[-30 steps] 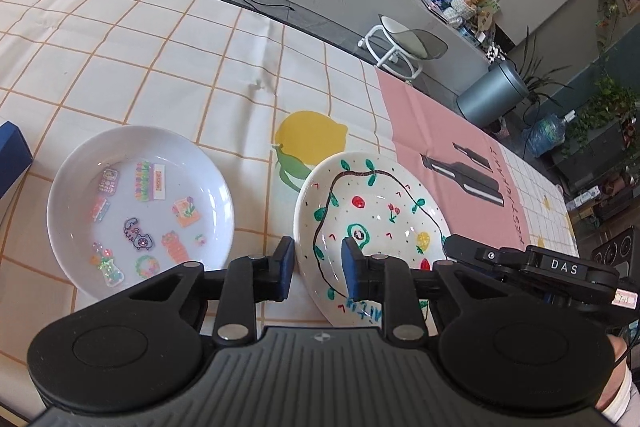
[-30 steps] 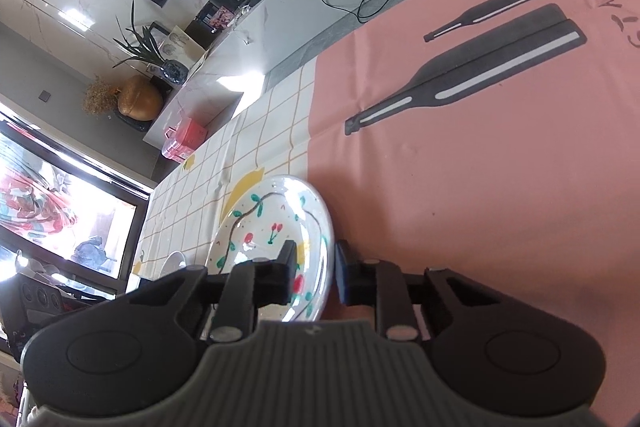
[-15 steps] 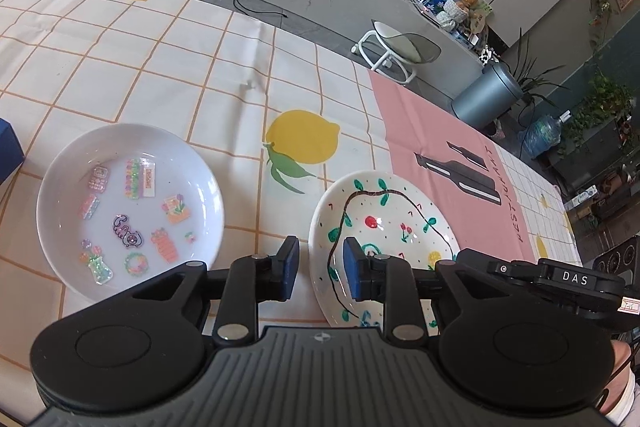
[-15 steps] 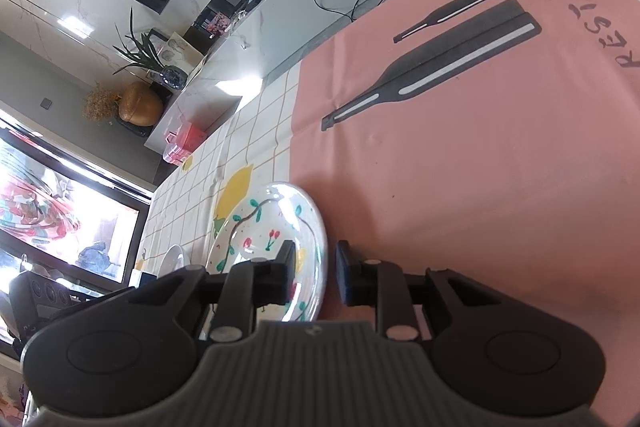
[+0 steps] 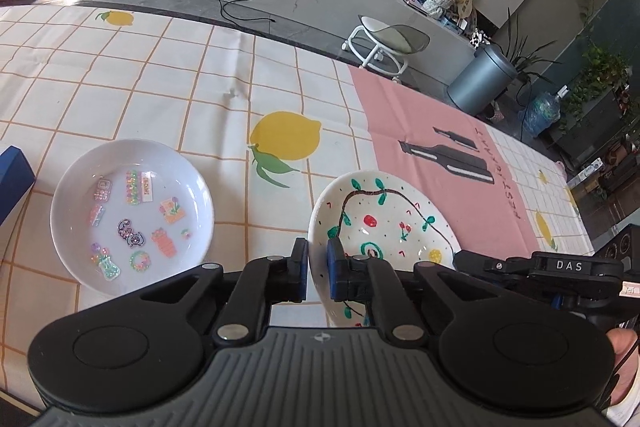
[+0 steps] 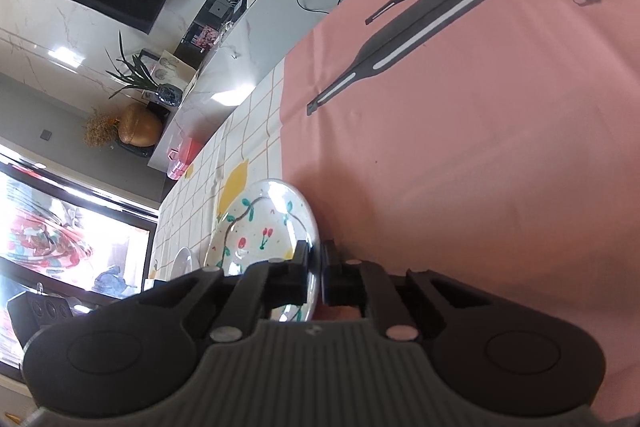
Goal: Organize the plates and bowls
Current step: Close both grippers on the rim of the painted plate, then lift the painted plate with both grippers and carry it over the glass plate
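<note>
Tablecloth (image 5: 160, 75) centre | both my grippers just clamped: left gripper (image 5: 318, 263) and right gripper (image 6: 316, 269) pinch painted plate (image 5: 384, 219) rims | lift's on, sticker plate (image 5: 132, 211) next.

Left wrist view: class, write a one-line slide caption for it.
Both hand-held grippers, left and right, clamp the painted plate by opposite rims; sticker plate sits beside it on the tablecloth.

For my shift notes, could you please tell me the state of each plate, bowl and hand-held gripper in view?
Painted plate: gripped at two rim spots, tilted.
White bowl: upright on the tablecloth, ungripped, stickers inside.
Left hand-held gripper: shut on the painted plate's rim.
Right hand-held gripper: shut on the painted plate's opposite rim.
</note>
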`<state>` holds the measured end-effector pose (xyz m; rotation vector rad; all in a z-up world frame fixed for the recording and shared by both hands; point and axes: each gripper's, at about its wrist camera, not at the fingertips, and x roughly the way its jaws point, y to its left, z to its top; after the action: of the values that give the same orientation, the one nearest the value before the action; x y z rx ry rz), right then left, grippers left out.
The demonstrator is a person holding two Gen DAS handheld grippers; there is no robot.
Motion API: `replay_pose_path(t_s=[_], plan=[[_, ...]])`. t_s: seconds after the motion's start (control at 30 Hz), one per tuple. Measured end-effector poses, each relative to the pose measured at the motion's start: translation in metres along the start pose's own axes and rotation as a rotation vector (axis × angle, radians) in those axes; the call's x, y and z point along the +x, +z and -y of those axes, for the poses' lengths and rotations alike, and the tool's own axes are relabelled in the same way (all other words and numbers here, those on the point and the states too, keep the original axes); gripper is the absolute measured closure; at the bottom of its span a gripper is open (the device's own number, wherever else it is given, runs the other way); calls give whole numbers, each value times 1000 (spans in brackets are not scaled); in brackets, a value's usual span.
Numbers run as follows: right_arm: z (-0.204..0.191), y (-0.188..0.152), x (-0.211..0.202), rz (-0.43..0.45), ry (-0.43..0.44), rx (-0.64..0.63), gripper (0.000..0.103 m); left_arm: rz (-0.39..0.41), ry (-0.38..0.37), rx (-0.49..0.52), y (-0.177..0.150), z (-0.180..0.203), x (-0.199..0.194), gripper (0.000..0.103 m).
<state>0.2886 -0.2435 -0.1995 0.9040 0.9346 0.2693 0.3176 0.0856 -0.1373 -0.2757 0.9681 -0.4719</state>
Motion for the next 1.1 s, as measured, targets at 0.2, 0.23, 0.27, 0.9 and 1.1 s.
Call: replay_pose_path(t_s=[0.2,0.23,0.27,0.9,1.1], plan=[[-10,-7,-17,29,32,34,99,30,-1,-1,6,16,-21,93],[-12,-8,-20,33,36,39,99,33,-2,-2,6,20,-26,93],[-13,-8,-24,38,39,42,99,34,-4,-7,6,24,-30,93],[11,-39,-159,156,113,135,98,38,-27,56,-37,158,-89,93],[45,-57,-209,194,95,190,98,25,-70,58,-70,194,-81,93]])
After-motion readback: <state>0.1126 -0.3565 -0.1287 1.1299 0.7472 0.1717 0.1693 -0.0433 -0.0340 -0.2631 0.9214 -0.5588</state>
